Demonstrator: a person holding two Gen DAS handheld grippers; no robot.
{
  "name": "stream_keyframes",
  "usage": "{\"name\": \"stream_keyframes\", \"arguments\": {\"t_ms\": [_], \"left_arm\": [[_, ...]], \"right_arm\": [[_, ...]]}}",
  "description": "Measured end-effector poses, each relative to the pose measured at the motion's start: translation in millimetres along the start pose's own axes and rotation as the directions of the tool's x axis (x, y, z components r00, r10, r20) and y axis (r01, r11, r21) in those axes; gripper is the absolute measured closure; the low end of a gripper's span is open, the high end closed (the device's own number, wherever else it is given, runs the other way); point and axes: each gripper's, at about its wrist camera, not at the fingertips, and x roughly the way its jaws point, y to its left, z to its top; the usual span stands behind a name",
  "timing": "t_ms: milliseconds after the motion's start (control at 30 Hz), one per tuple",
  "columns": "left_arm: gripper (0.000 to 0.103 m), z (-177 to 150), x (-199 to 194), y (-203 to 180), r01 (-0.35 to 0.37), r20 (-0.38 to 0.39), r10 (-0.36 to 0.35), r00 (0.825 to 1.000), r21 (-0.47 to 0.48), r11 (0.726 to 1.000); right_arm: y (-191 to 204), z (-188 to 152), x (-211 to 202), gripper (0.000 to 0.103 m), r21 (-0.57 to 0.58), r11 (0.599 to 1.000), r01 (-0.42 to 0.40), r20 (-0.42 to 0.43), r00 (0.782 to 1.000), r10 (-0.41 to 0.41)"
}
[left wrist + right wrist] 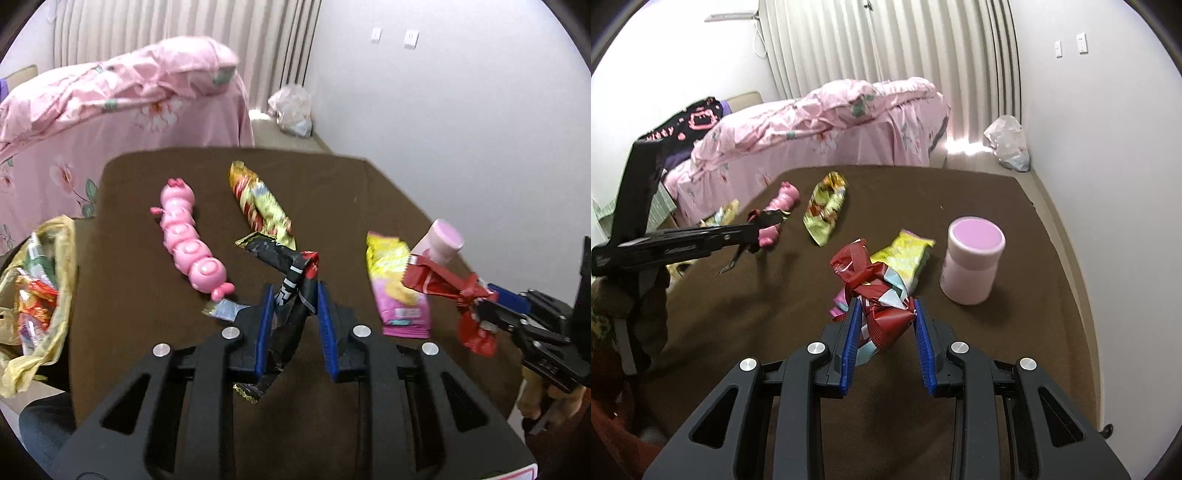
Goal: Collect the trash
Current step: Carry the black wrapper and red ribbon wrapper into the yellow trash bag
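My left gripper is shut on a black wrapper with red and white print, which is lifted off the brown table. In the right wrist view that gripper hangs at the left with the black wrapper in its tips. My right gripper is shut on a crumpled red wrapper. It shows in the left wrist view at the right edge, holding the red wrapper. A yellow and pink packet and a yellow and red snack wrapper lie on the table.
A yellow trash bag holding several wrappers hangs open at the table's left edge. A pink caterpillar toy lies on the table with a small silvery wrapper at its near end. A pink-capped bottle stands right. A pink-covered bed lies beyond.
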Motion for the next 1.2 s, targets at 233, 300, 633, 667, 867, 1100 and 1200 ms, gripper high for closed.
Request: {"name": "stream_keyframes", "arguments": {"t_ms": [233,300,633,667,867,1100,1200], "left_arm": [[0.080,2,-58,27,-0.001,0.114,0.009,0.993,-0.070,0.998],[0.080,1,-73,40,-0.021,0.146,0.034,0.989,-0.091,0.996],[0.080,-5,-129,148,-0.167,0.227,0.248,0.942,-0.322,0.932],[0.080,-7,-133,160,-0.178,0.232,0.269,0.935,-0.349,0.920],[0.080,-20,-144,206,-0.221,0.254,0.374,0.892,-0.476,0.851],[0.080,-41,-140,246,-0.242,0.238,0.462,0.854,-0.605,0.759],[0.080,-39,-123,250,-0.243,0.222,0.440,0.870,-0.582,0.776]], "right_arm": [[47,36,-11,0.076,-0.093,0.995,-0.044,0.076,0.996,0.052],[62,47,-12,0.076,-0.120,0.991,-0.061,0.089,0.993,0.072],[147,108,7,0.076,-0.282,0.944,-0.171,0.086,0.976,0.202],[155,112,10,0.076,-0.296,0.939,-0.178,0.083,0.974,0.211],[184,128,33,0.076,-0.331,0.916,-0.226,0.051,0.965,0.256],[205,143,62,0.076,-0.372,0.892,-0.256,0.009,0.960,0.279],[213,153,79,0.076,-0.396,0.876,-0.274,-0.009,0.955,0.295]]}}
